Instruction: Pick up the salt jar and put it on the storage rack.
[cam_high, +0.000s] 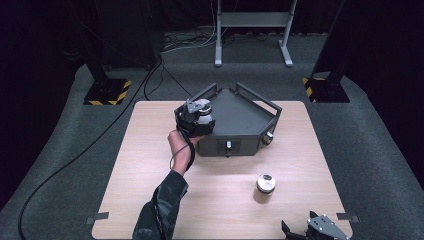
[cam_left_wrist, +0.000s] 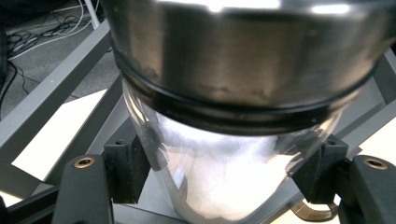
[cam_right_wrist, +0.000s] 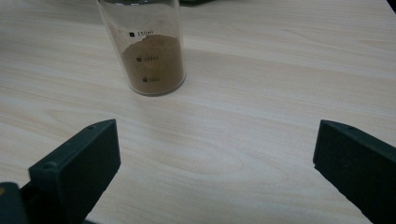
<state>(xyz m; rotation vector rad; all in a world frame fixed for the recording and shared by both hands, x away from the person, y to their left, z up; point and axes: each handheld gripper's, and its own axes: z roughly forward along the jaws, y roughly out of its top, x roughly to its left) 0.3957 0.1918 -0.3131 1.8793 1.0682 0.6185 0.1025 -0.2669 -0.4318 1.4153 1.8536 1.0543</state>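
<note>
My left gripper (cam_high: 196, 121) is shut on a glass jar of white powder (cam_left_wrist: 224, 172) with a metal lid (cam_left_wrist: 243, 56), its black pads pressing the glass on both sides. It holds the jar over the left corner of a dark grey railed rack (cam_high: 245, 117) at the table's far middle. A second jar (cam_high: 265, 186) with brown powder (cam_right_wrist: 152, 63) and a metal lid stands upright on the table at the near right. My right gripper (cam_high: 305, 232) sits at the table's near right edge, open, its jaws wide apart with bare tabletop between them, and the brown jar a little ahead.
The wooden table (cam_high: 150, 165) has free room at its left and near middle. The rack's rails (cam_left_wrist: 51, 93) rise around its tray. Cables (cam_high: 65, 165) run over the grey floor at left, and dark stand bases (cam_high: 107, 92) sit behind the table.
</note>
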